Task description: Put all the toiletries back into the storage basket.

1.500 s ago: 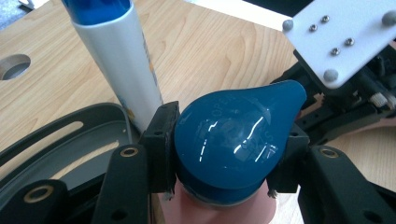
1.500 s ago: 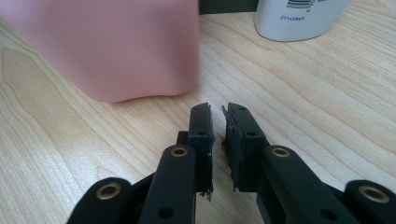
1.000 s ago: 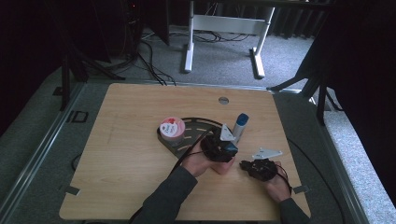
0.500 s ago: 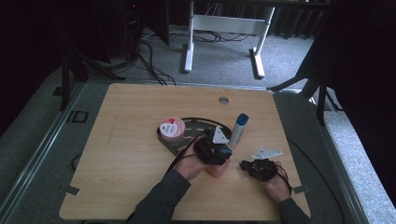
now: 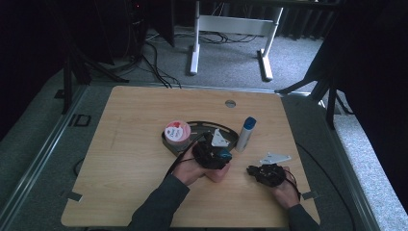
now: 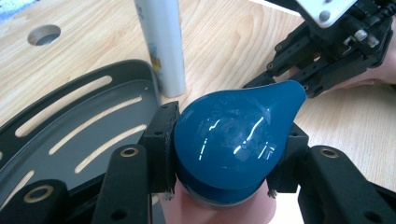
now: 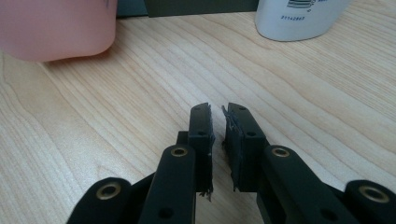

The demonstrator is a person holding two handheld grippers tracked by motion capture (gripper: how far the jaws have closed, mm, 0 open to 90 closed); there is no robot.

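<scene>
My left gripper [image 6: 229, 140] is shut on the glossy blue cap [image 6: 238, 135] of a pink bottle [image 5: 217, 174], its pads pressing both sides of the cap. In the high view that gripper [image 5: 219, 155] sits at the near edge of the black slotted tray [image 5: 228, 131]. An upright white bottle with a blue cap [image 5: 245, 134] stands just right of the tray, and is the white cylinder [image 6: 163, 42] in the left gripper view. My right gripper [image 7: 218, 121] rests low over bare wood, its jaws all but together with nothing between them. It lies right of the left hand [image 5: 255, 171].
A jar with a pink-and-white lid [image 5: 177, 132] stands on the left part of the tray. A round cable hole [image 5: 230, 103] is in the tabletop near the far edge. Cables trail from both grippers toward the person.
My left gripper has carried the pink bottle leftward, away from the white bottle. The right gripper has stayed put.
</scene>
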